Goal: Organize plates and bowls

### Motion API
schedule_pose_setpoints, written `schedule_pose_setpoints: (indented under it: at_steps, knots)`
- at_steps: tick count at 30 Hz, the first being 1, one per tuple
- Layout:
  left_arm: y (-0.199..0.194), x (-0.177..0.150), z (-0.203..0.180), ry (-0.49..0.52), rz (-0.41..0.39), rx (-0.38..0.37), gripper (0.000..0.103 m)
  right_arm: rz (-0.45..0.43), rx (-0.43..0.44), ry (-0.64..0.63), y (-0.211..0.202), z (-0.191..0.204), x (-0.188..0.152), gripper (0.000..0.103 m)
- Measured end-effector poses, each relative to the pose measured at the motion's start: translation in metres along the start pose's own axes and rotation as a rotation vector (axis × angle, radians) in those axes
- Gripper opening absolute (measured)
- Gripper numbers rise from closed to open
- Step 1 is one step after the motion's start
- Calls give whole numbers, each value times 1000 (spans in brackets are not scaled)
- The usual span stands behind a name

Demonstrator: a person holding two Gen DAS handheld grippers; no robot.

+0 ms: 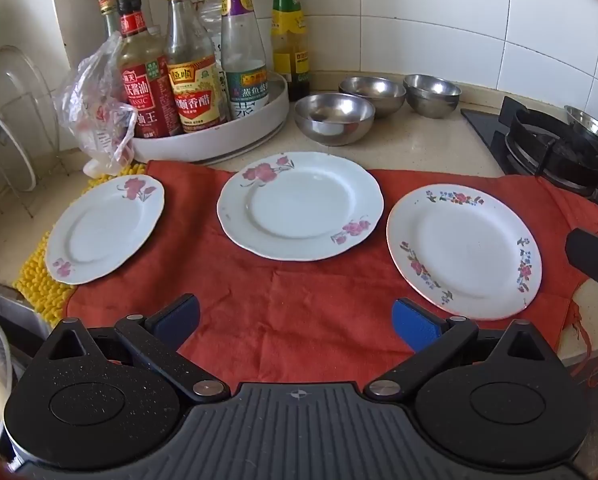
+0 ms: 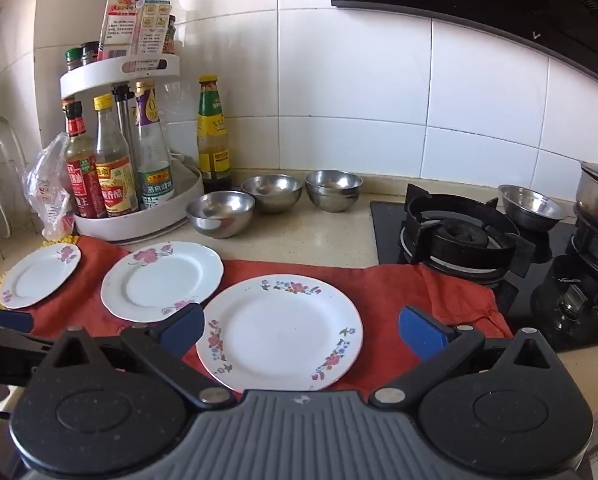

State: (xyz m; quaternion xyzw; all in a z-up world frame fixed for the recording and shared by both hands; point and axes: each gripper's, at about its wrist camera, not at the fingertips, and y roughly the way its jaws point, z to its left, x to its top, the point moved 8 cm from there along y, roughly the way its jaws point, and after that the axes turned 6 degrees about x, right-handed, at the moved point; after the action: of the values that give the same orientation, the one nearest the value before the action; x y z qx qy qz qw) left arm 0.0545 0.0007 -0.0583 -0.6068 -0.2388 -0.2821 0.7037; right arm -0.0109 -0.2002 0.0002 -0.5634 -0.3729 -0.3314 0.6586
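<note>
Left gripper (image 1: 295, 316) and right gripper (image 2: 301, 330) both wide open, empty, red soy sauce bottle (image 1: 142, 92) label reads "CLASSIC", three flowered plates (image 1: 299, 205) on red cloth (image 1: 283, 300)

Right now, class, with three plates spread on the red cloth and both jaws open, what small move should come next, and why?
Probably ease the right gripper forward and down to the near rim of the multicolour-flowered plate. That plate lies directly ahead between its open jaws, nothing is held, and the plates lie apart, unstacked.
</note>
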Motion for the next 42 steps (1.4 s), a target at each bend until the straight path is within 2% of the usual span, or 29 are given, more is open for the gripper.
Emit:
schedule_pose_setpoints:
  at_steps: [3, 9, 20, 27, 42]
  knots:
    - [-2, 1, 4, -18, 6, 5, 103, -45, -12, -4, -6, -1, -3, 103]
    - [-2, -6, 3, -64, 22, 13, 103, 7, -20, -41, 1, 19, 0, 103]
    - [1, -8, 13, -113, 45, 22, 103, 47, -24, -46, 16, 16, -3, 103]
    - [3, -10, 12, -122, 59, 8, 103, 66, -31, -63, 20, 19, -7, 103]
    - [3, -15, 14, -130, 65, 35, 103, 81, -62, -77, 22, 17, -12, 103]
